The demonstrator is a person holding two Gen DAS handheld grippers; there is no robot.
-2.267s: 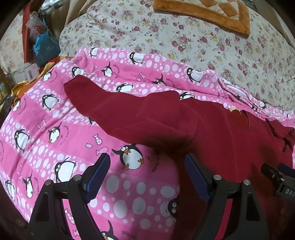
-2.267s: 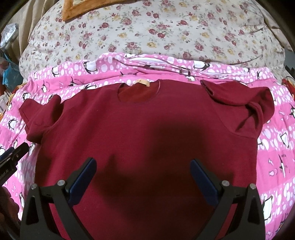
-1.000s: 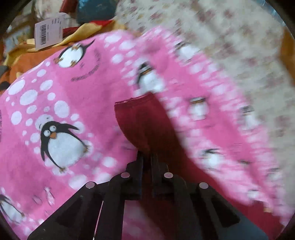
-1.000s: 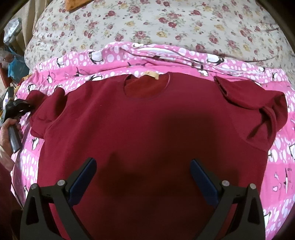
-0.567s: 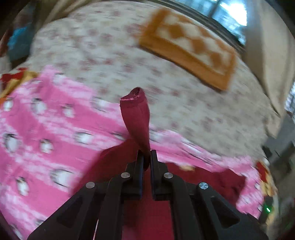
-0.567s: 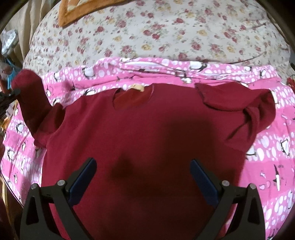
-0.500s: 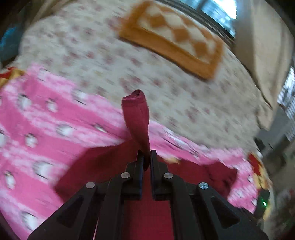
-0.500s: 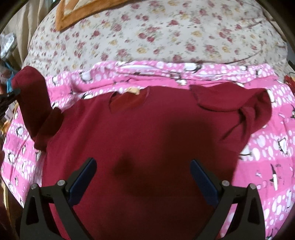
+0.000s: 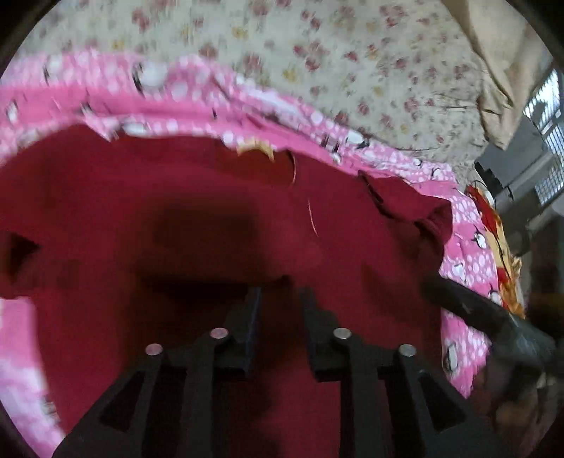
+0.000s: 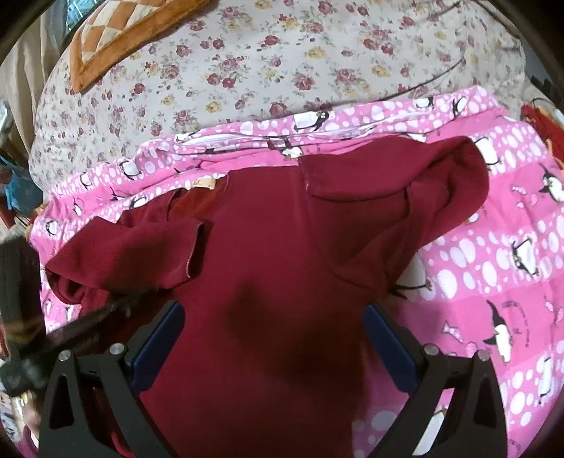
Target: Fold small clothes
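A dark red long-sleeved shirt (image 10: pixel 275 253) lies front up on a pink penguin blanket (image 10: pixel 500 267). Its left sleeve (image 10: pixel 141 246) is folded in across the chest, and its right sleeve (image 10: pixel 416 183) is folded in over the shoulder. My left gripper (image 9: pixel 278 299) hovers over the shirt (image 9: pixel 176 218) with its jaws a small gap apart and nothing between them. It shows blurred at the left edge of the right wrist view (image 10: pixel 105 313). My right gripper (image 10: pixel 271 338) is wide open and empty above the shirt's lower body.
A floral bedspread (image 10: pixel 282 56) lies behind the blanket, with an orange patterned cushion (image 10: pixel 120 28) at the back left. A red and yellow cloth (image 9: pixel 497 239) lies at the blanket's right edge. Clutter sits off the bed at far left (image 10: pixel 17 190).
My left gripper carried the left sleeve up and across onto the chest, then let go of it; its jaws now stand slightly apart. The right gripper stayed open and shifted slightly left.
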